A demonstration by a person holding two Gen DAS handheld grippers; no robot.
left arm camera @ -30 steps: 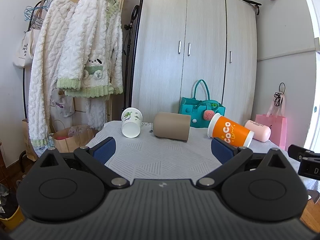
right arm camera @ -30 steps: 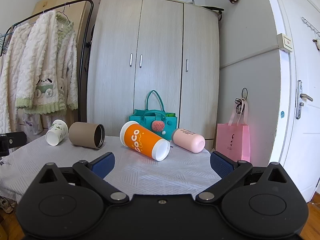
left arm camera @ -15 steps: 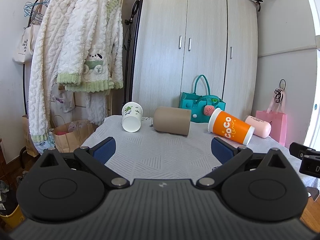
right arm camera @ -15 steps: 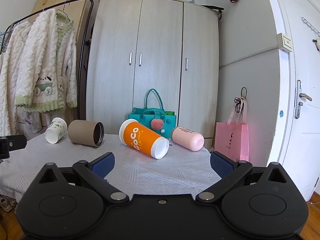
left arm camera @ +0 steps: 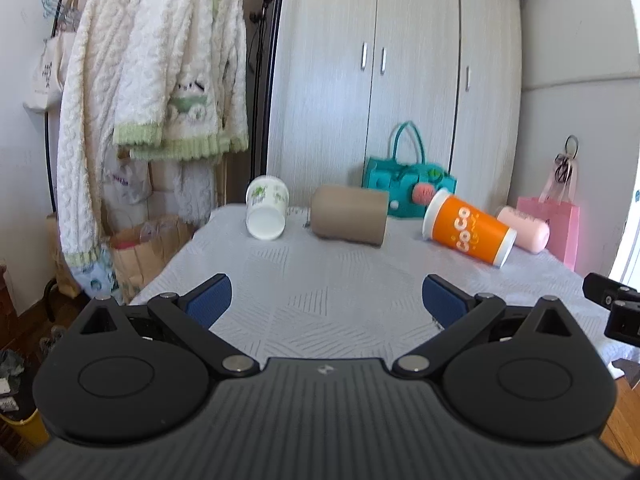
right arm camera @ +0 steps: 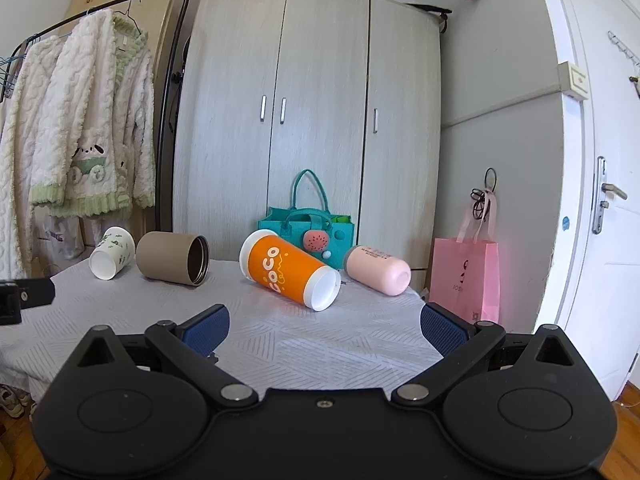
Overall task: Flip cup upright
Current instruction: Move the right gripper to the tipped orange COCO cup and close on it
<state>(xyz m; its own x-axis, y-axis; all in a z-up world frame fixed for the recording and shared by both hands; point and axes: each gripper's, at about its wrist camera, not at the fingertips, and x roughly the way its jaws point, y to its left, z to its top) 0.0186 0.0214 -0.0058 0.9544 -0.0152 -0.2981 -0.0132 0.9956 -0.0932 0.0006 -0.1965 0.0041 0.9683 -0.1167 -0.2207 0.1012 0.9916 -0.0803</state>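
Several cups lie on their sides along the far edge of the table [left arm camera: 320,280]: a white cup with green leaf print [left arm camera: 267,213] [right arm camera: 112,253], a brown cylinder cup [left arm camera: 349,220] [right arm camera: 172,258], an orange "CoCo" cup with white rims [left arm camera: 469,229] [right arm camera: 290,269], and a pink bottle [left arm camera: 524,229] [right arm camera: 378,270]. My left gripper [left arm camera: 326,300] is open and empty, over the near table, well short of the cups. My right gripper [right arm camera: 325,325] is open and empty, in front of the orange cup.
A teal felt bag [right arm camera: 306,228] stands behind the cups against the wardrobe [right arm camera: 304,120]. A clothes rack with fleece robes [left arm camera: 160,80] is at the left. A pink paper bag [right arm camera: 466,276] stands by the door at the right.
The left gripper has moved forward and slightly up, so the cups look nearer; its view is motion-blurred. The right gripper has edged forward a little. Both stay open.
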